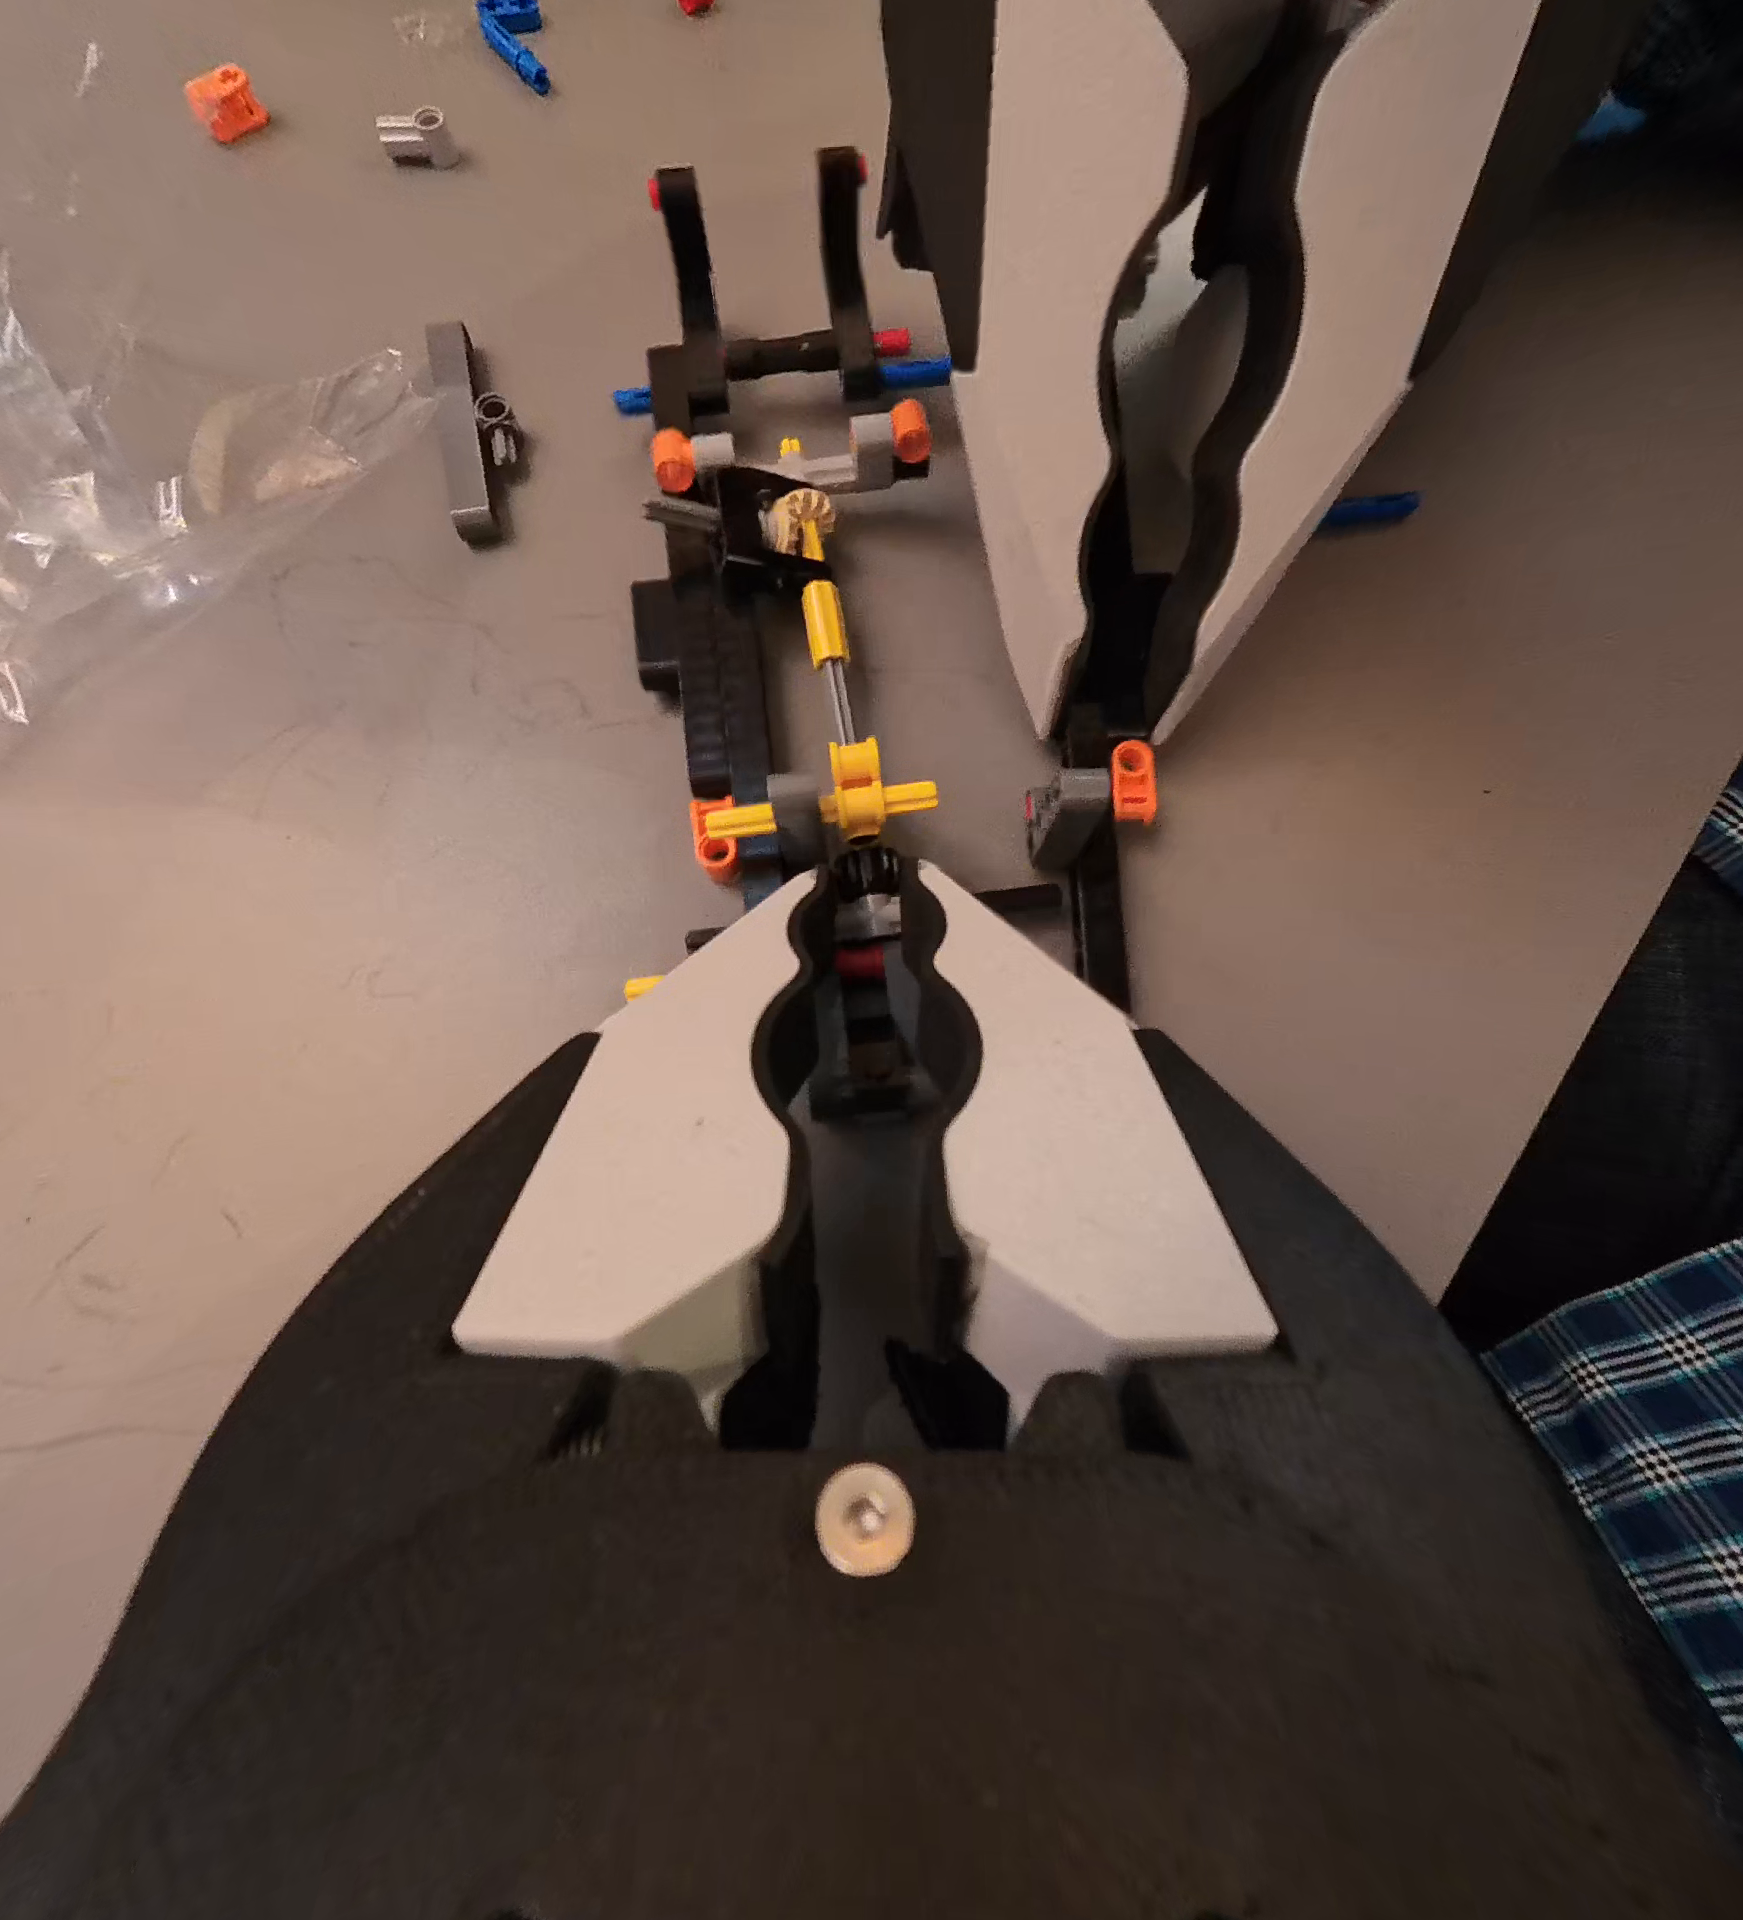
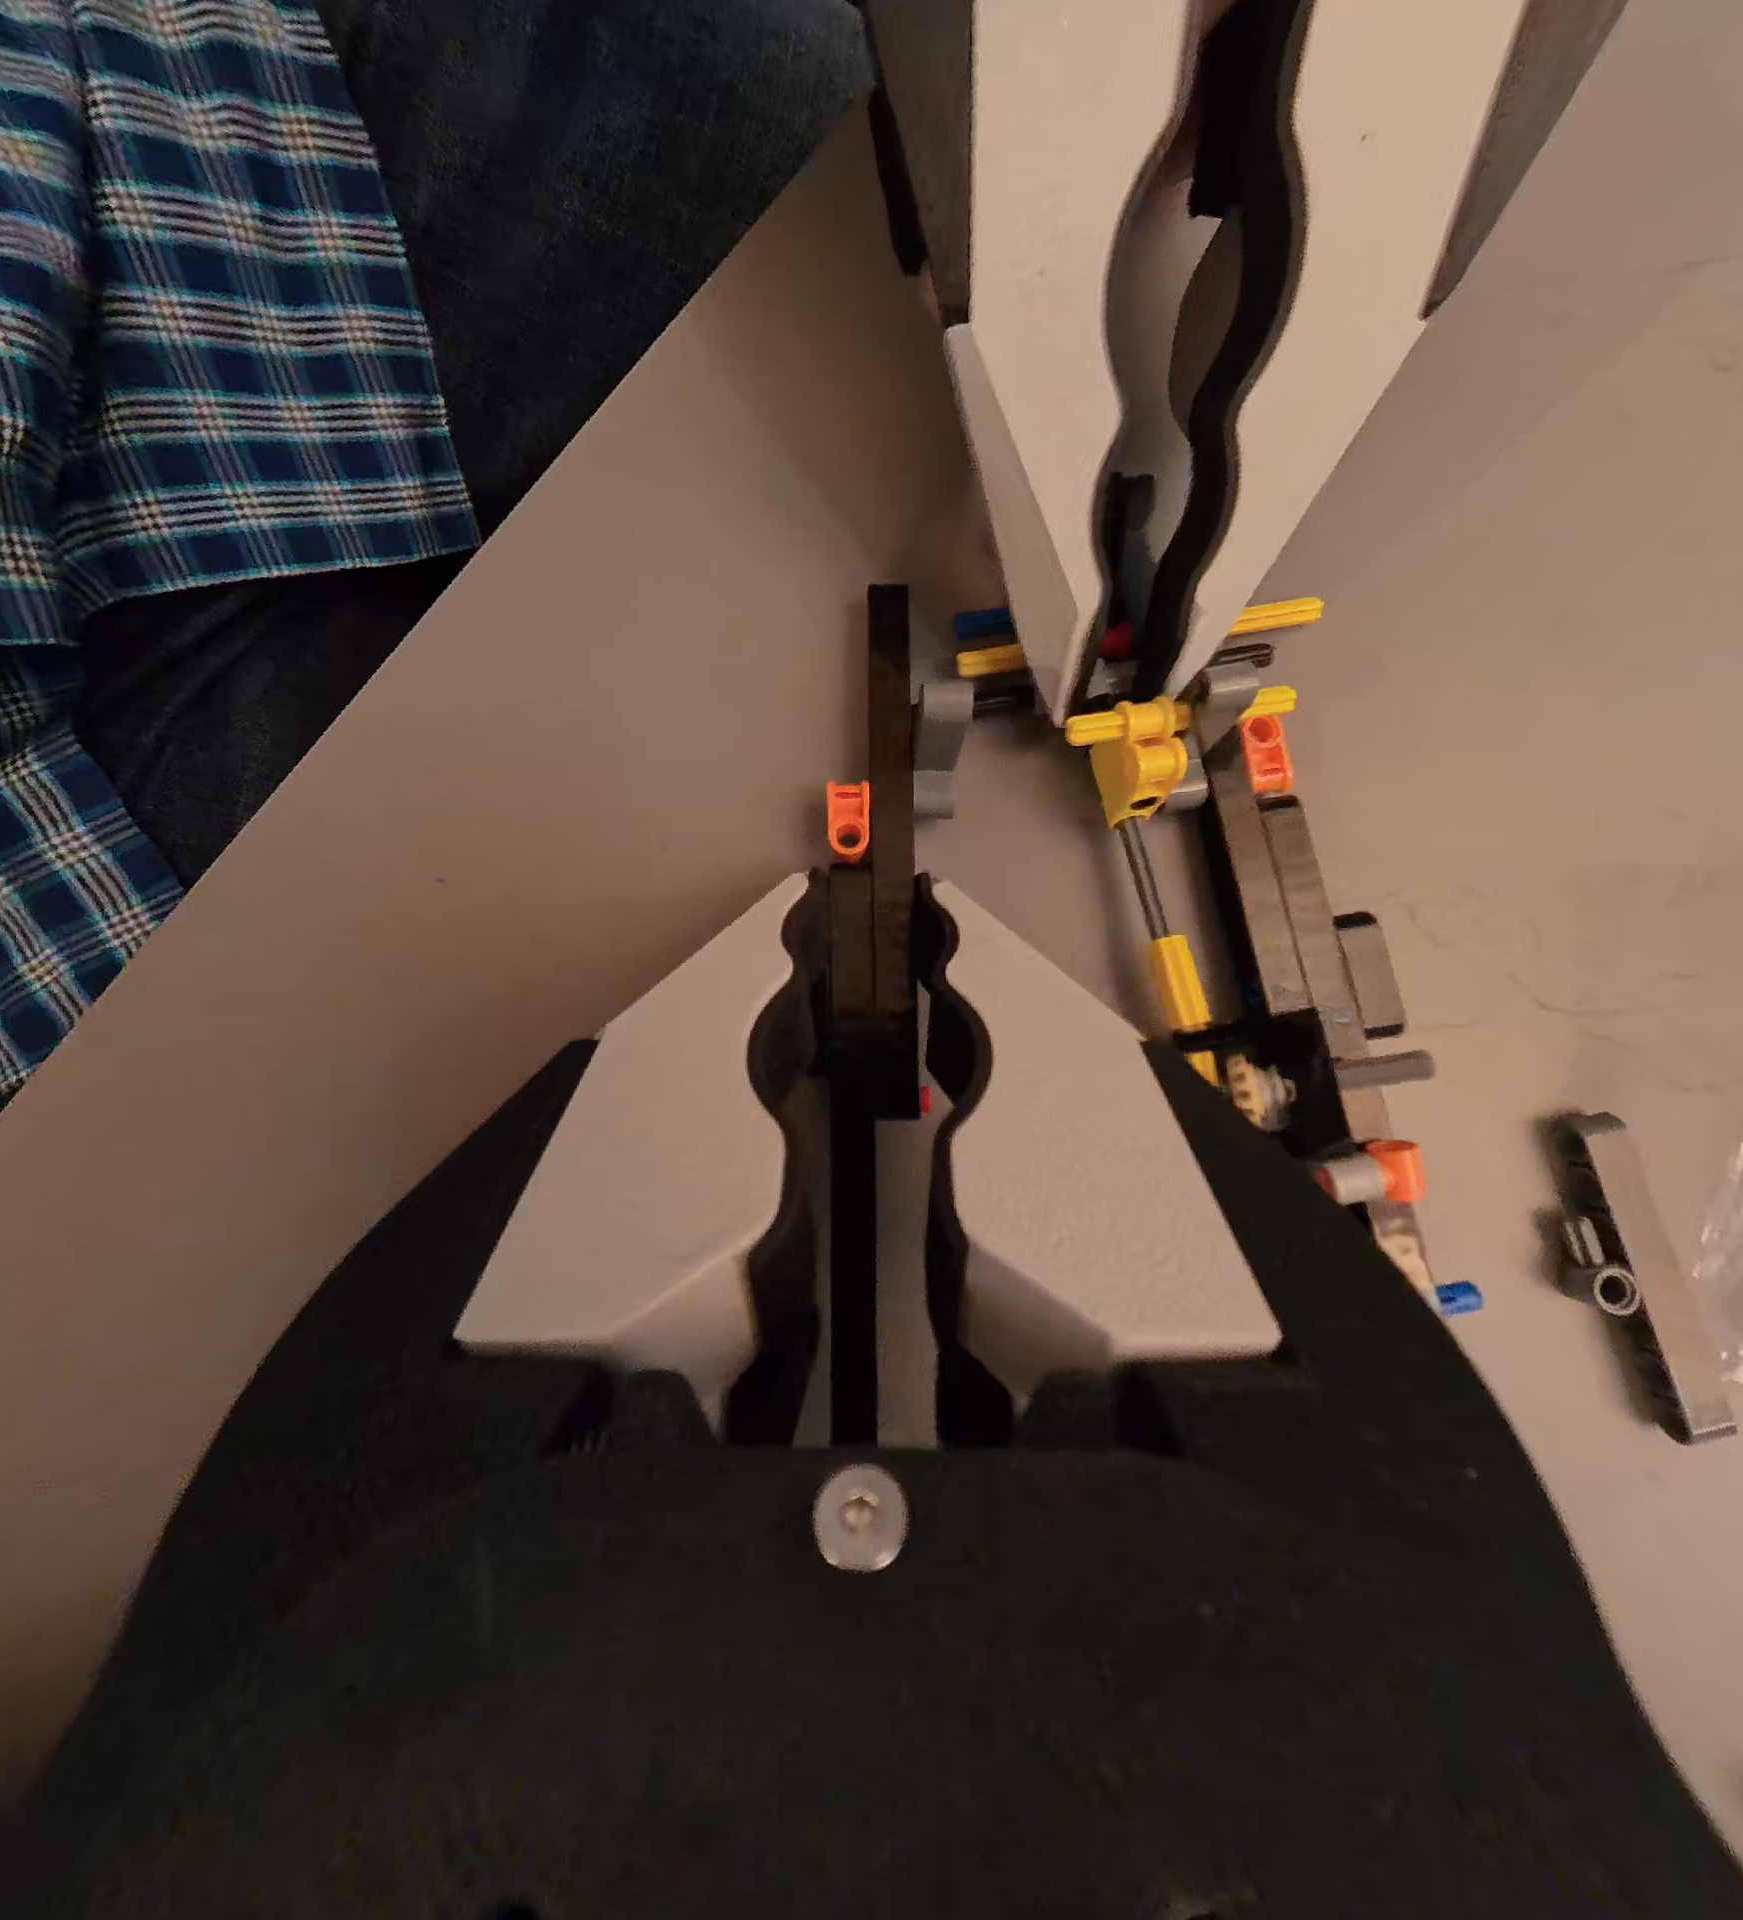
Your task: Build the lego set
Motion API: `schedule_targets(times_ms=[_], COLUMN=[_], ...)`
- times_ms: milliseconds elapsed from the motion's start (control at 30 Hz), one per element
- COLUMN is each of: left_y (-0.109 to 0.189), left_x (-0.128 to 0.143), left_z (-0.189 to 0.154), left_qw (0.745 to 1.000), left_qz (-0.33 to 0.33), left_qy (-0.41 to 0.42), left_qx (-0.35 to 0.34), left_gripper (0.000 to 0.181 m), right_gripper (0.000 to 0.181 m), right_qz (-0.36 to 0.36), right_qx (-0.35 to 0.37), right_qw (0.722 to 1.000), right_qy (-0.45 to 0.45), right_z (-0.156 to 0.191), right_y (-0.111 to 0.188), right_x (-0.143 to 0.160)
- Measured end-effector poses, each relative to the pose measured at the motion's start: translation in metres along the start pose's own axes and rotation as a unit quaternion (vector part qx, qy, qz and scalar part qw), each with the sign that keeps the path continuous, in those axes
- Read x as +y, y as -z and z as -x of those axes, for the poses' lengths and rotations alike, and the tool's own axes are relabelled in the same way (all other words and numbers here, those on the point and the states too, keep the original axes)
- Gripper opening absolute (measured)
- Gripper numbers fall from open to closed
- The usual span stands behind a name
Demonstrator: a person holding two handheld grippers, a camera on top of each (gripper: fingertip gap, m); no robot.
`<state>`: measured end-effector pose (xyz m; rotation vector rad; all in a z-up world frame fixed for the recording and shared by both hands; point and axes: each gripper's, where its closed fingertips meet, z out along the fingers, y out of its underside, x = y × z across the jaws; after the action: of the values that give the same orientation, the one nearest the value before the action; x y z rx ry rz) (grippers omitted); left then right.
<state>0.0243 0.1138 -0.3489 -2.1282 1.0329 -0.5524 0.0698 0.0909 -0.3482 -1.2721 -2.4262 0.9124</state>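
A part-built lego chassis lies on the beige table: black beams, a yellow axle line with a tan gear, and orange connectors. My left gripper is shut on the chassis's near end, around a small black gear and red and grey parts. My right gripper is shut on a long black side beam that carries an orange connector and a grey piece. Each gripper shows in the other's view: the right one to the right of the yellow axle, the left one at the yellow cross piece.
Loose parts lie on the table: an orange piece, a light grey connector, blue pieces, a grey beam and a clear plastic bag. The table edge and a person's plaid clothing are on the right.
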Motion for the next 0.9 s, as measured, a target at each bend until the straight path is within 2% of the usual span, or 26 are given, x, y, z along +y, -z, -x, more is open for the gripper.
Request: schedule_targets(times_ms=[900], left_y=[-0.0007], left_x=[-0.0001], left_z=[-0.0001], left_qw=[1.000], left_qz=[0.000], left_qy=[0.000], left_qx=[-0.001], left_gripper=[0.010], right_gripper=[0.014], right_qz=[-0.001], right_qx=[-0.002], right_qw=[1.000], right_qy=[0.005], right_z=[-0.0030], right_y=[0.0036], right_x=[0.0015])
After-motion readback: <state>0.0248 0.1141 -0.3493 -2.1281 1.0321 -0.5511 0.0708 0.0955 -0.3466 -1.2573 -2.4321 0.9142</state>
